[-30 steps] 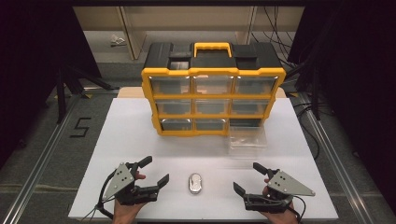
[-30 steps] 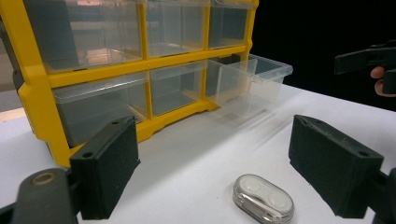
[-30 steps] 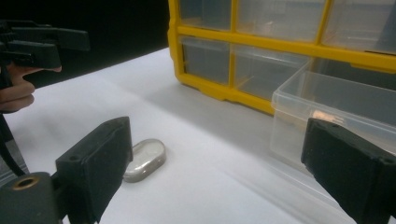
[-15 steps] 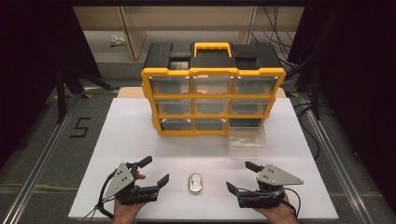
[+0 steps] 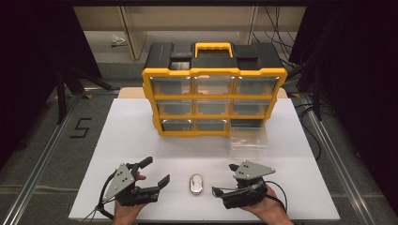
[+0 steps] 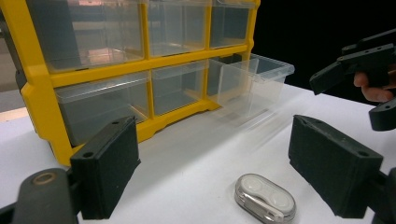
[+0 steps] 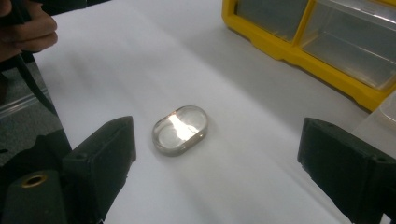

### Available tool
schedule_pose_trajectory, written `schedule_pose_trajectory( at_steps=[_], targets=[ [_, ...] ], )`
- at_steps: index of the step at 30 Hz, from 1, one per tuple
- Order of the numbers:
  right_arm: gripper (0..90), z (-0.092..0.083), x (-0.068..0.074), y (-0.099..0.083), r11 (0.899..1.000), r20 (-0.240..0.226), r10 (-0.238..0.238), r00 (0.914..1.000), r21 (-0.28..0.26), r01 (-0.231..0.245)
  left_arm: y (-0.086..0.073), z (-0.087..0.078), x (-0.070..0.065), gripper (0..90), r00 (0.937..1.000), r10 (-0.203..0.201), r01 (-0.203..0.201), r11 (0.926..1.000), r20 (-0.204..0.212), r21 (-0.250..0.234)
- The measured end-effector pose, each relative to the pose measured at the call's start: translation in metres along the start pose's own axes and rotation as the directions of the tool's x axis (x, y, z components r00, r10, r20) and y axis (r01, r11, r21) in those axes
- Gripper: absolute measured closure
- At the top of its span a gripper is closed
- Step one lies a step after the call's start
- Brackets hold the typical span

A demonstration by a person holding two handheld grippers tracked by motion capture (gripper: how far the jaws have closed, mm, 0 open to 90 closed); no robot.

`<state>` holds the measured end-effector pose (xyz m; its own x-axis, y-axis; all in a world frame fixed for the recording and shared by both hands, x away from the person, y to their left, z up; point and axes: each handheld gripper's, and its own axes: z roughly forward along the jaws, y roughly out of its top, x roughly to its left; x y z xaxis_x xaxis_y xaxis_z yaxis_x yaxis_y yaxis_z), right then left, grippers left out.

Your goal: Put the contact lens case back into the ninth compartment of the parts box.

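The right gripper [image 5: 220,180], jaws apart and just closing slightly with nothing between them, faces the small oval clear-plastic case [image 5: 195,183]. The left gripper [image 5: 155,171] is spread wide and holds nothing.

Cut off, hidden and blurred parts

In the right gripper view the organizer [image 7: 299,42] runs off the top and right edges; the clear drawer [image 6: 252,81] looks smeared in the left gripper view; the person's forearms leave the high view's bottom edge; drawer contents cannot be made out.
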<state>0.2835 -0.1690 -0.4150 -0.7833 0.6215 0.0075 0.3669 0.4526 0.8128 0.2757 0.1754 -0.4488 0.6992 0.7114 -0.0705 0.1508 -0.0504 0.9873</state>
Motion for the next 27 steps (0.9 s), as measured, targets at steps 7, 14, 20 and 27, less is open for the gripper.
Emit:
schedule_pose_trajectory(
  at_steps=[7, 14, 20, 27],
  targets=[
    [12.6, 0.009, 0.002, 0.005, 1.000, -0.005, 0.000, 1.0000, 0.019, 0.000, 0.000, 0.000, 0.000, 16.0, 1.0000, 0.000, 0.000, 1.0000, -0.002, -0.001],
    [12.5, 0.019, 0.004, 0.008, 0.998, -0.013, -0.004, 0.9999, 0.057, 0.004, 0.000, 0.000, 0.000, 16.1, 1.0000, 0.002, -0.002, 1.0000, -0.009, 0.004],
    [12.5, 0.033, 0.008, 0.009, 0.995, -0.019, -0.011, 0.9998, 0.097, 0.012, 0.000, 0.000, 0.000, 16.1, 1.0000, 0.000, 0.000, 1.0000, -0.009, 0.000],
    [12.7, 0.046, 0.012, 0.010, 0.991, -0.029, -0.019, 0.9994, 0.134, 0.022, 0.000, 0.000, 0.000, 16.1, 0.9999, -0.004, 0.004, 1.0000, -0.013, 0.001]
  ],
)
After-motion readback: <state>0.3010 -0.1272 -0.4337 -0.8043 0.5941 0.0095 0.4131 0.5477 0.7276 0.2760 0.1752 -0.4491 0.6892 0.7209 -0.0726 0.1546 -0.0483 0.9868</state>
